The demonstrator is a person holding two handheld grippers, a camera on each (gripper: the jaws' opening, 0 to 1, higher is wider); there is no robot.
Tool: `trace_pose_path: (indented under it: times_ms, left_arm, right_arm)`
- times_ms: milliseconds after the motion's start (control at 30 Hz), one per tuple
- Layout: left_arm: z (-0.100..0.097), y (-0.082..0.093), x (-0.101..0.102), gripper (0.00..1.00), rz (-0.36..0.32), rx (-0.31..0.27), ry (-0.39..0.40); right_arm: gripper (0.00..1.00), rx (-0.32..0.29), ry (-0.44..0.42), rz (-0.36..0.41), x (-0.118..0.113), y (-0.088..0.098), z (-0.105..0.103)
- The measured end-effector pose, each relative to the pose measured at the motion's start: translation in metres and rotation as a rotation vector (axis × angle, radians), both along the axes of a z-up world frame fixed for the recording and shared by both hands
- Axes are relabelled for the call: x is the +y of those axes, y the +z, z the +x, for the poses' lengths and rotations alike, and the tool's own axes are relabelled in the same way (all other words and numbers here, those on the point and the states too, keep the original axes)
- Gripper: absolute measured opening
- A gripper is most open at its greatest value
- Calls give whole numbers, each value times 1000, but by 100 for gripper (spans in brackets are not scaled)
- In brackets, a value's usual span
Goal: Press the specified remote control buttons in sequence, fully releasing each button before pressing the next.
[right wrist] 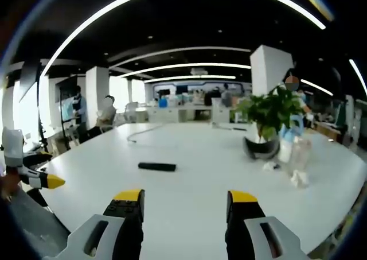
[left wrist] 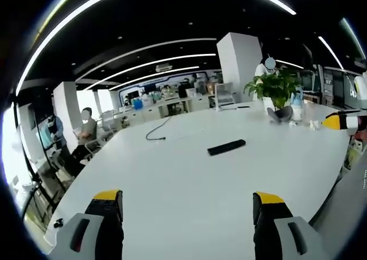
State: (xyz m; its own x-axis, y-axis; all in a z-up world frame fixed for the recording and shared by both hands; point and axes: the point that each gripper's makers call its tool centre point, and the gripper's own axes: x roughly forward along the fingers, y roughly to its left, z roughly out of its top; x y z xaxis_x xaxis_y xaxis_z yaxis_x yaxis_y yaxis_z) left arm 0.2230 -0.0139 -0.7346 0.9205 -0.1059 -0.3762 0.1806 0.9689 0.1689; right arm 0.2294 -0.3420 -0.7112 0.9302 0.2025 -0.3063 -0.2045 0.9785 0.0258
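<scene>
Open-plan office; large white round-edged table (left wrist: 189, 174) carried all items. Leafy green potted plant (right wrist: 269, 113) stood at the far edge, clear of work. Slim black remote control (left wrist: 226, 147) lay flat mid-table, untouched, presumably for unobstructed pressing. Left gripper (left wrist: 188, 205) and right gripper (right wrist: 186, 205): yellow-tipped jaws apart, empty, well short of it.

The remote control (left wrist: 226, 147) lies too far off to make out its buttons. The potted plant (right wrist: 270, 114) hides part of a person behind it.
</scene>
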Motion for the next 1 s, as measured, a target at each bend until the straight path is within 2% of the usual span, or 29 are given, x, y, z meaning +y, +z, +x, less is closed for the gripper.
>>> trace_pose_path:
  times_ms: [1000]
  left_arm:
    - [0,-1,2,98,8,5,9]
  right_arm:
    - [52,2,2,5,0,0,0]
